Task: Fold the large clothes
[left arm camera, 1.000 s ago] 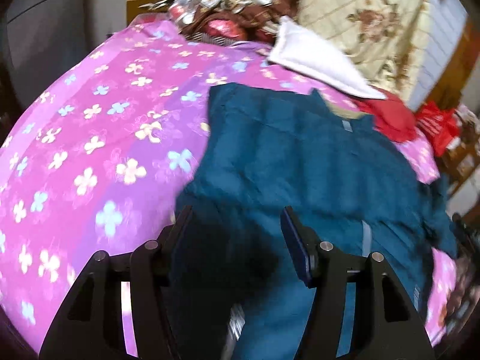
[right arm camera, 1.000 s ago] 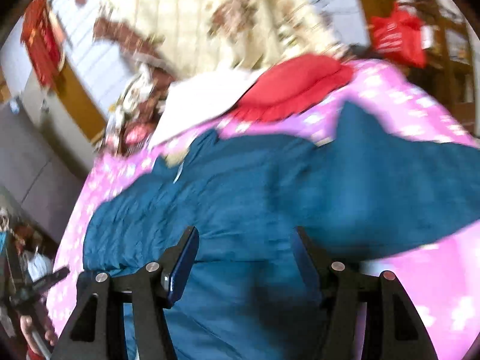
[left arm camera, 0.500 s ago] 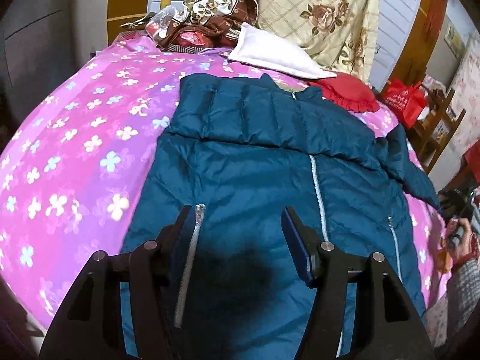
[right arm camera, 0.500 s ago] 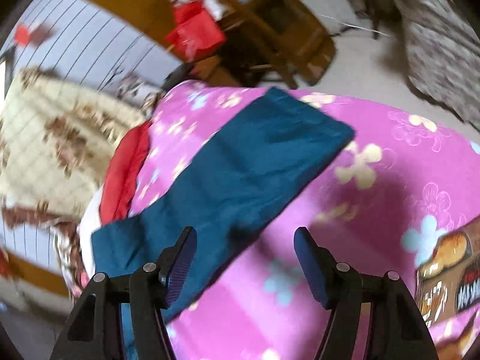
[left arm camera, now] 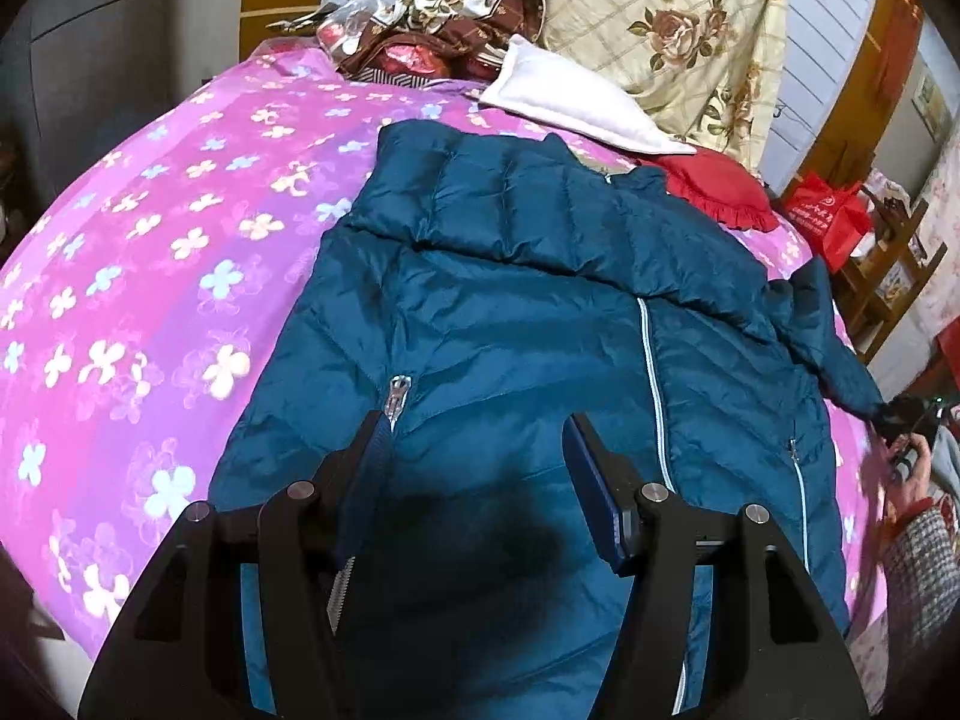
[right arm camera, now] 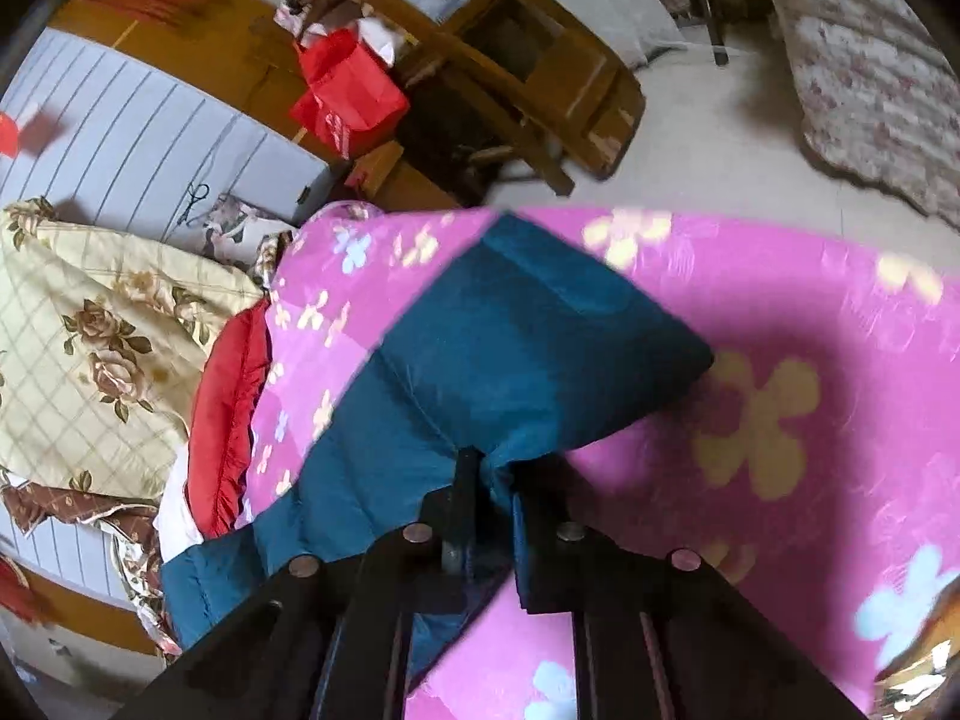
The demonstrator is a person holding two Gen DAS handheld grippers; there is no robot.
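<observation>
- The pink flowered bed cover [left arm camera: 150,252] fills the left wrist view from 7 to 11 o'clock, spread over the bed.
- The left tool [left arm camera: 474,492] hangs above the lower front of the blue padded jacket [left arm camera: 510,324], its 2 fingers spread apart with nothing between them; a pocket zip pull [left arm camera: 398,390] lies just off the left finger at 12 o'clock.
- The jacket lies flat on the bed cover, zipped, collar towards 12 o'clock, with 1 sleeve folded across the chest and the other reaching out to 3 o'clock.
- A white pillow [left arm camera: 576,102], a red frilled cushion [left arm camera: 720,186] and a rose-print quilt [left arm camera: 672,36] sit beyond the collar at 12 to 1 o'clock.
- At 3 o'clock the sleeve end meets a hand [left arm camera: 912,468] gripping a dark tool.
- In the right wrist view the right tool [right arm camera: 489,480] is pressed together, pinching the sleeve cuff [right arm camera: 528,348] at its near edge.
- A red bag [right arm camera: 348,90] sits at 11 o'clock.
</observation>
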